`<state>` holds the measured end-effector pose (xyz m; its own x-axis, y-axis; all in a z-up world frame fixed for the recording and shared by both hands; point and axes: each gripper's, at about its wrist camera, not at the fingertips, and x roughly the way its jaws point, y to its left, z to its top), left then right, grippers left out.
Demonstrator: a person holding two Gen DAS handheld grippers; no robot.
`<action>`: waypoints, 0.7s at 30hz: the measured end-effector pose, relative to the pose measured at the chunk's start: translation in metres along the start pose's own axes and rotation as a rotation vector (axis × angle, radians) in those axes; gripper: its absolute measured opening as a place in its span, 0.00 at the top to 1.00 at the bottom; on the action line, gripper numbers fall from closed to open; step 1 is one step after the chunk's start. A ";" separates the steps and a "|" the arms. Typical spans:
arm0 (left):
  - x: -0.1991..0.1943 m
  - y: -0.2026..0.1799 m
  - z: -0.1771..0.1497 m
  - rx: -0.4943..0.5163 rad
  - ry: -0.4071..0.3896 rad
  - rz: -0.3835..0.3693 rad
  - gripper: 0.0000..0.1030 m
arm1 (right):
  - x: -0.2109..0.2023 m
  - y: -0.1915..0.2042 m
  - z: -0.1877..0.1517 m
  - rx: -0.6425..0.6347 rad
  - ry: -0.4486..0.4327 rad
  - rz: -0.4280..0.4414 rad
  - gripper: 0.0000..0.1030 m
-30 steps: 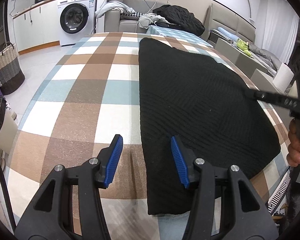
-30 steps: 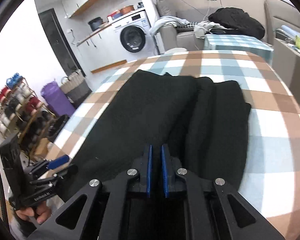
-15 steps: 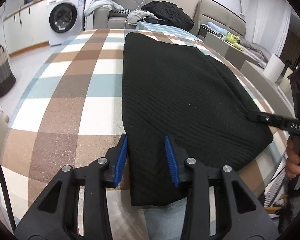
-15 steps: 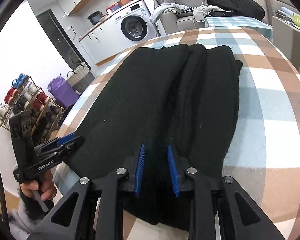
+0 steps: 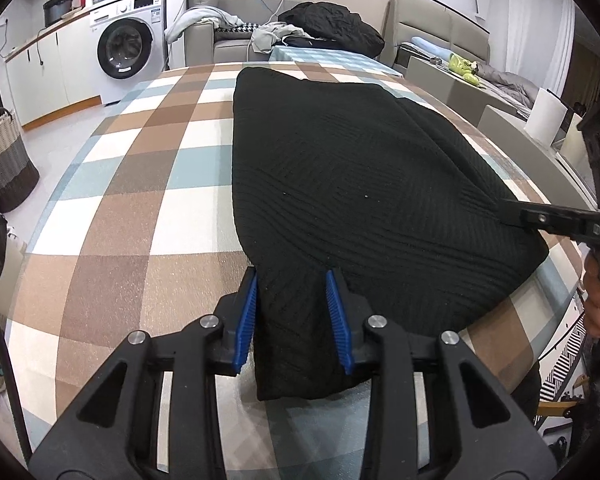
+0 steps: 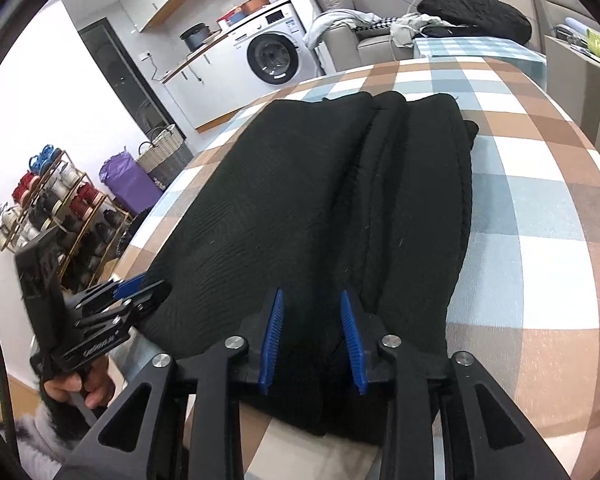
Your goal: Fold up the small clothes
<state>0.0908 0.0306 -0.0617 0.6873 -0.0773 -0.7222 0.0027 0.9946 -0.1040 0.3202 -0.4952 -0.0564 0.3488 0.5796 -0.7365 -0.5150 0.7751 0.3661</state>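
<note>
A black knit garment (image 5: 352, 168) lies folded lengthwise on the checked tablecloth (image 5: 140, 184), its near hem hanging at the front edge. My left gripper (image 5: 294, 312) is open, its blue pads either side of the garment's near left corner. My right gripper (image 6: 312, 336) is open, its pads astride the near hem of the same garment (image 6: 320, 200) toward the right. The right gripper also shows in the left wrist view (image 5: 512, 216), over the garment's right edge. The left gripper shows in the right wrist view (image 6: 140, 292) at the garment's left corner.
A washing machine (image 5: 128, 48) and counter stand at the back left, a sofa with piled clothes (image 5: 324, 32) behind the table. A woven basket (image 5: 4, 160) sits on the floor left. A shoe rack (image 6: 48, 208) and purple bag (image 6: 128, 180) stand left of the table.
Both grippers moved onto the garment's near hem. The right gripper went from shut to open. The left gripper's jaws narrowed and now straddle the left corner.
</note>
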 end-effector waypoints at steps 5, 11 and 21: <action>0.002 0.001 0.002 -0.004 0.001 -0.005 0.71 | -0.013 -0.003 0.001 -0.010 -0.051 -0.025 0.58; 0.002 0.007 0.004 -0.036 0.001 -0.012 0.66 | 0.010 -0.021 0.033 0.046 -0.045 -0.069 0.48; 0.005 0.011 0.008 -0.037 -0.008 -0.007 0.59 | 0.070 -0.019 0.087 -0.026 0.036 -0.055 0.72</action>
<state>0.1003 0.0416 -0.0610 0.6933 -0.0838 -0.7158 -0.0188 0.9908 -0.1343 0.4224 -0.4477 -0.0659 0.3493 0.5262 -0.7753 -0.5164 0.7985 0.3093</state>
